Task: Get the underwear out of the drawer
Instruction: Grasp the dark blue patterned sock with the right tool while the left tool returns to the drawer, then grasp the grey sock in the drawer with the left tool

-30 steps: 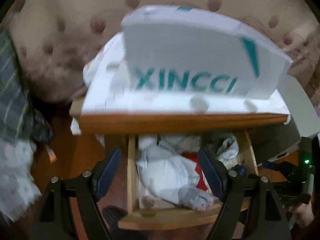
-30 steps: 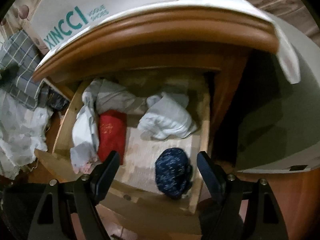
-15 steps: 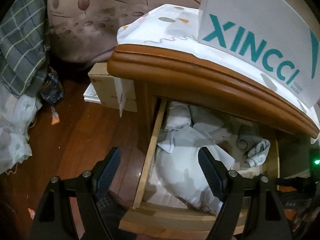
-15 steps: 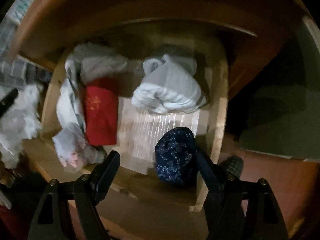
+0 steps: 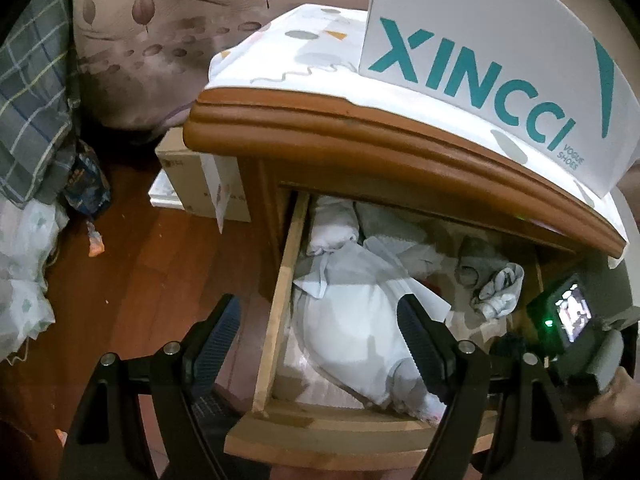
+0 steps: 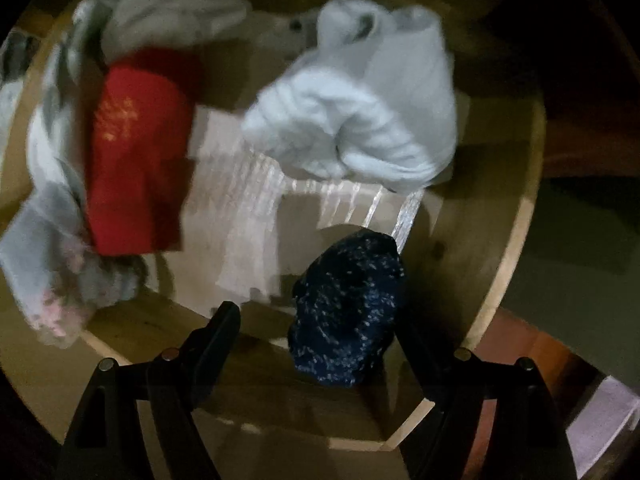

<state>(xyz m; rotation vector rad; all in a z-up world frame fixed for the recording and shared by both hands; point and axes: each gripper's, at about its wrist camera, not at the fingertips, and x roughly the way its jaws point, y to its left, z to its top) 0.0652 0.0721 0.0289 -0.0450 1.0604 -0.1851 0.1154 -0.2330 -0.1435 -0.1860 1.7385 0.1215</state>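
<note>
**Navy speckled bundle, front right corner of open drawer**

Navy-blue, white-flecked rolled fabric bundle (image 6: 347, 312), taken for the underwear: lies between the spread fingers of the right gripper (image 6: 316, 330), jaws apart, nothing clamped; contact with the right finger cannot be told. Judged soft, light and squashy; best pinched across its rolled middle so it lifts whole.

Left gripper (image 5: 320, 330): jaws apart, empty, hovering over the drawer's left side above a white crumpled garment (image 5: 352, 336).

Pale wooden drawer (image 6: 516, 216): pulled out; also holds a red folded cloth (image 6: 136, 160) and a pale grey bunched garment (image 6: 360, 120).
</note>
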